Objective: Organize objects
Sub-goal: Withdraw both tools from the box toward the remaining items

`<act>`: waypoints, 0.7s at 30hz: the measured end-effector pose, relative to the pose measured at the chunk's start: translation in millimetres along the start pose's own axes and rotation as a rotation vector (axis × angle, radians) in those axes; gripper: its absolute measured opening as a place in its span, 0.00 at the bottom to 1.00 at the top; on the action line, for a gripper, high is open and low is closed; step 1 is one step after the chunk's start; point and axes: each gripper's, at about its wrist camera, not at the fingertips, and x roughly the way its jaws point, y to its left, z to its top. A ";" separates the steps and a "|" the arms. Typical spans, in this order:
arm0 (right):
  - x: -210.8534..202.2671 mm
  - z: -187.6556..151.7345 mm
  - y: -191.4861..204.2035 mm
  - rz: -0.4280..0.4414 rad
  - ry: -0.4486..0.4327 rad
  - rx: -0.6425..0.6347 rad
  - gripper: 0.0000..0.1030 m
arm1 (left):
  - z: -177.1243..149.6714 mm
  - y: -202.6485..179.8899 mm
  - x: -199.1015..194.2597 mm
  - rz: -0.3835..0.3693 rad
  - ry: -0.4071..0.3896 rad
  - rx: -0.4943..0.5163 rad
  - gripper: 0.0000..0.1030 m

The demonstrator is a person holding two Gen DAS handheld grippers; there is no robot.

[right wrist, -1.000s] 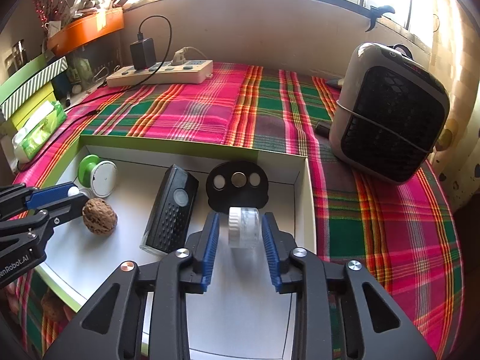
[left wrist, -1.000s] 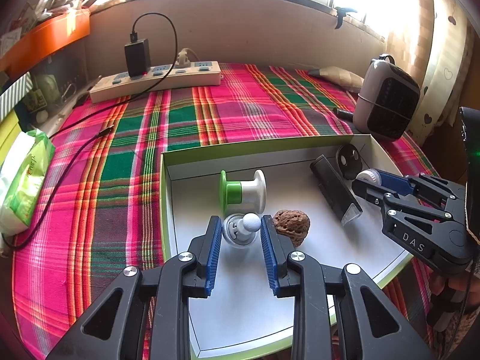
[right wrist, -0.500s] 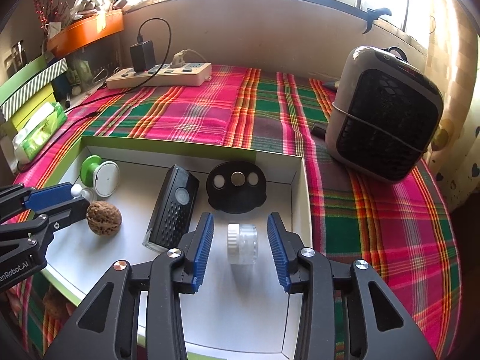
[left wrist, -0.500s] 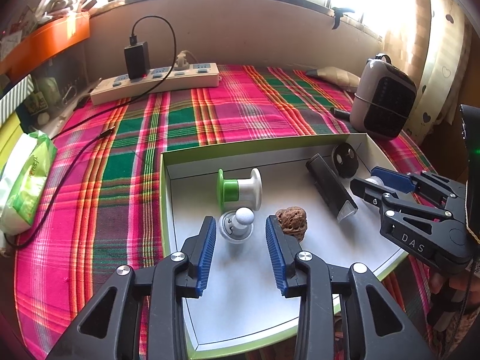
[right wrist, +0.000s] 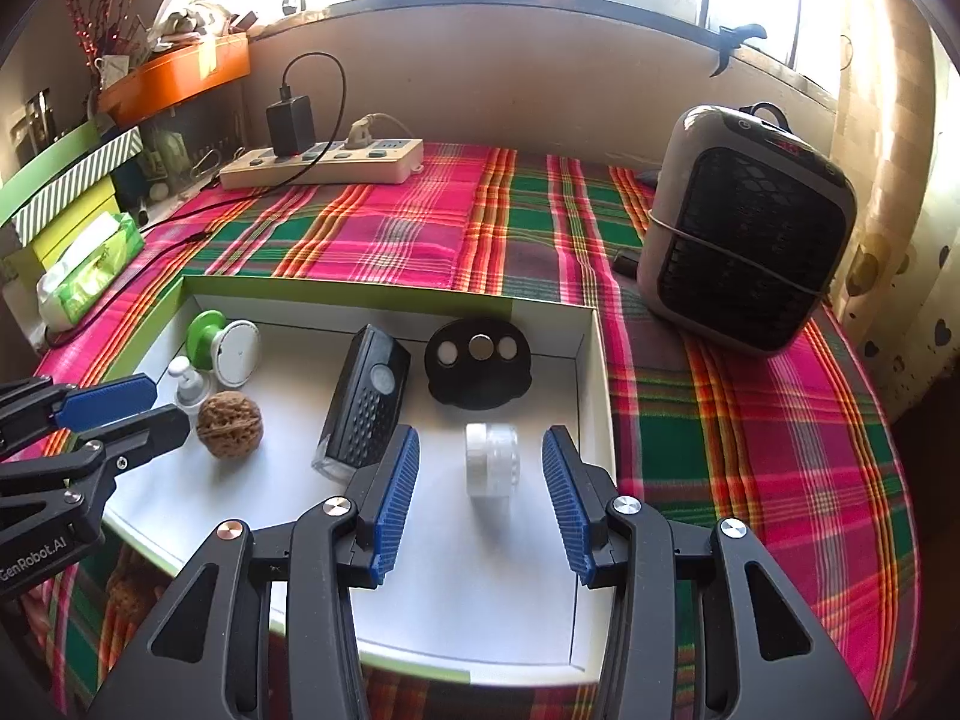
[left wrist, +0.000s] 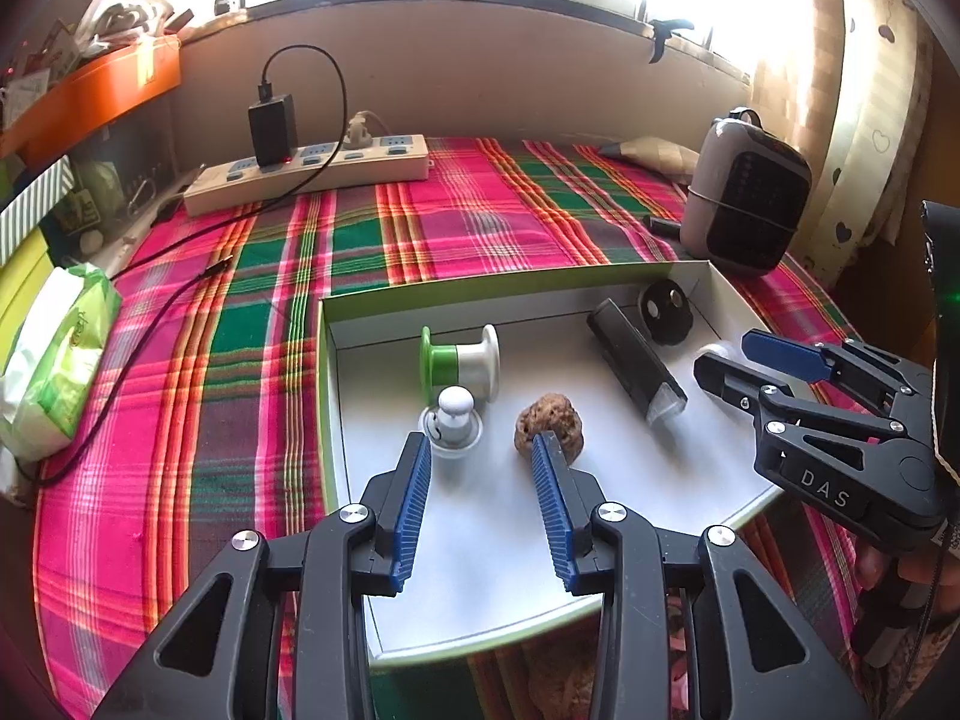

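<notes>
My left gripper (left wrist: 480,450) is opening, jaws spread with nothing pinched; the small white knob (left wrist: 454,418) stands just ahead of its left pad near the box's (left wrist: 327,372) left wall, the walnut (left wrist: 549,423) beside its right fingertip. The black remote (right wrist: 367,402) lies mid-box. My right gripper (right wrist: 480,450) is also opening, the clear jar (right wrist: 492,459) lying loose between its pads, near the right wall.
</notes>
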 end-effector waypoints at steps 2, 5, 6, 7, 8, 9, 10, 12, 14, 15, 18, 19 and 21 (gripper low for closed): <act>-2.8 -1.4 0.3 0.000 -0.002 0.003 0.43 | -1.4 -1.2 -2.6 -0.001 -0.003 0.000 0.33; -7.8 -3.7 1.8 0.000 -0.009 0.004 0.43 | -4.3 -4.1 -7.9 0.005 -0.010 0.003 0.33; -9.8 -4.4 2.3 -0.001 -0.012 0.005 0.43 | -5.3 -4.9 -9.4 0.006 -0.011 0.004 0.33; -11.5 -5.1 2.5 -0.002 -0.014 0.006 0.43 | -6.2 -5.4 -10.8 0.006 -0.012 0.005 0.33; -13.8 -6.1 2.9 -0.002 -0.018 0.007 0.43 | -7.6 -5.8 -12.9 0.004 -0.014 0.006 0.33; -15.6 -6.7 3.0 -0.003 -0.020 0.008 0.43 | -8.5 -6.7 -14.1 0.006 -0.015 0.006 0.33; -17.5 -7.1 3.3 -0.003 -0.023 0.009 0.43 | -9.4 -7.6 -15.4 0.012 -0.016 0.007 0.33; -21.4 -8.6 4.0 -0.003 -0.028 0.010 0.43 | -12.2 -9.2 -19.4 0.025 -0.023 0.015 0.33; -26.2 -10.9 5.1 -0.002 -0.033 0.013 0.43 | -14.3 -9.5 -23.2 0.021 -0.027 0.011 0.33; -28.5 -12.4 5.6 -0.002 -0.036 0.015 0.43 | -16.0 -9.6 -25.5 0.020 -0.030 0.008 0.33; -34.5 -16.4 7.7 0.004 -0.041 0.022 0.43 | -21.0 -12.4 -31.0 0.038 -0.035 0.013 0.33; -37.3 -18.8 8.8 0.007 -0.043 0.024 0.43 | -23.0 -13.5 -32.7 0.042 -0.036 0.014 0.33; -42.2 -23.2 11.0 0.013 -0.046 0.028 0.43 | -27.1 -14.4 -37.7 0.055 -0.041 0.013 0.33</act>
